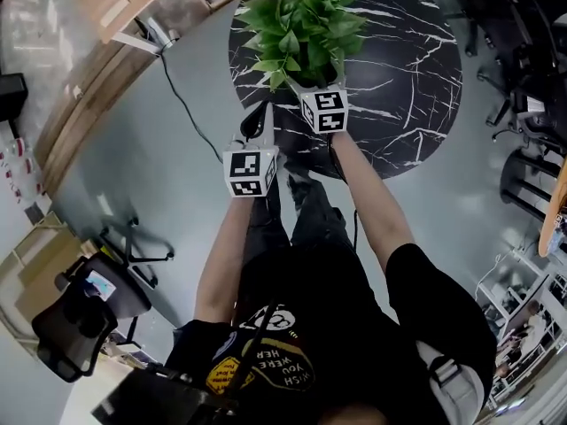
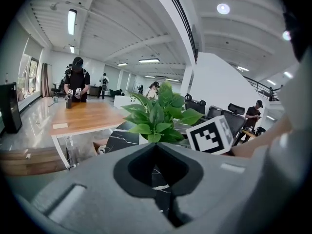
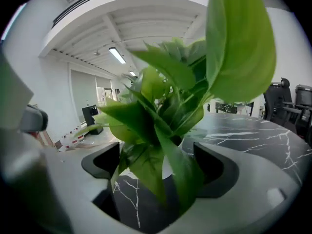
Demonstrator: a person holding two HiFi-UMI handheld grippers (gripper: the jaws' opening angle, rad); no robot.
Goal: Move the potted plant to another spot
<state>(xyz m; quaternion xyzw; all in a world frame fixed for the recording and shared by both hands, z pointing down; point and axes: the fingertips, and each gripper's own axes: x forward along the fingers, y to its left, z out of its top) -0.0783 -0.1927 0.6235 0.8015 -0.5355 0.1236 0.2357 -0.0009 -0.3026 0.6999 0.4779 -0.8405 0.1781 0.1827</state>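
The potted plant (image 1: 301,29), leafy green in a small white pot, stands on the near part of a round black marble table (image 1: 407,104). My right gripper (image 1: 319,85) reaches in under the leaves at its near side. In the right gripper view the jaws stand wide open, with the white pot (image 3: 168,168) and hanging leaves (image 3: 165,111) in the gap between the pads (image 3: 214,167), and neither pad touches the pot. My left gripper (image 1: 260,124) hangs shut and empty at the table's near edge, left of the plant (image 2: 158,116). The right gripper's marker cube (image 2: 212,135) shows beside it.
A wooden desk (image 1: 97,69) curves along the upper left, and a cable (image 1: 190,113) trails over the grey floor. Office chairs (image 1: 523,69) stand to the right, another black chair (image 1: 80,317) at the lower left. People stand at a wooden table (image 2: 83,116) farther off.
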